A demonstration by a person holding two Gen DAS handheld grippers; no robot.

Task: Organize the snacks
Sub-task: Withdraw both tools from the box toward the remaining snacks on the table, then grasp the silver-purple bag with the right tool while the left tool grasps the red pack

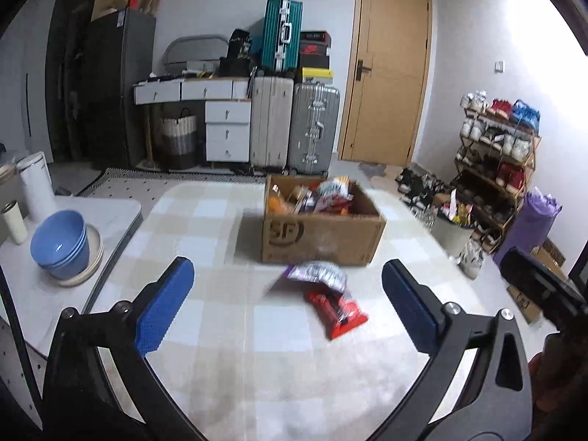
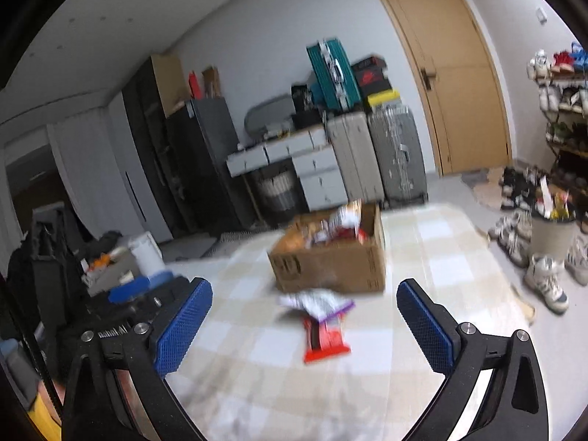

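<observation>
Left gripper (image 1: 287, 296) wide apart, blue pads (image 1: 163, 305) bare, nothing between them; right gripper (image 2: 304, 325) likewise spread wide and empty, faint lettering on its black frame too blurred to read. On a checked cloth (image 1: 220, 330), two loose snack packs: a red pack (image 1: 336, 308) lying flat, with a white-and-purple pack (image 1: 319, 273) overlapping its far end; print on both too smeared to read. Just behind them, apart from both grippers, an open cardboard box (image 1: 323, 235) marked "SF" on its near wall, heaped with more snacks (image 1: 330, 193). To the left, on a white table (image 1: 110, 217), stacked blue bowls (image 1: 60, 244) on a cream plate. Along the back wall, a teal suitcase (image 1: 282, 35) atop two pale ones, beside black shoeboxes (image 1: 314, 49), one bearing a red Nike swoosh. At right, a shoe rack (image 1: 496, 147) near a wooden door (image 1: 389, 66).
</observation>
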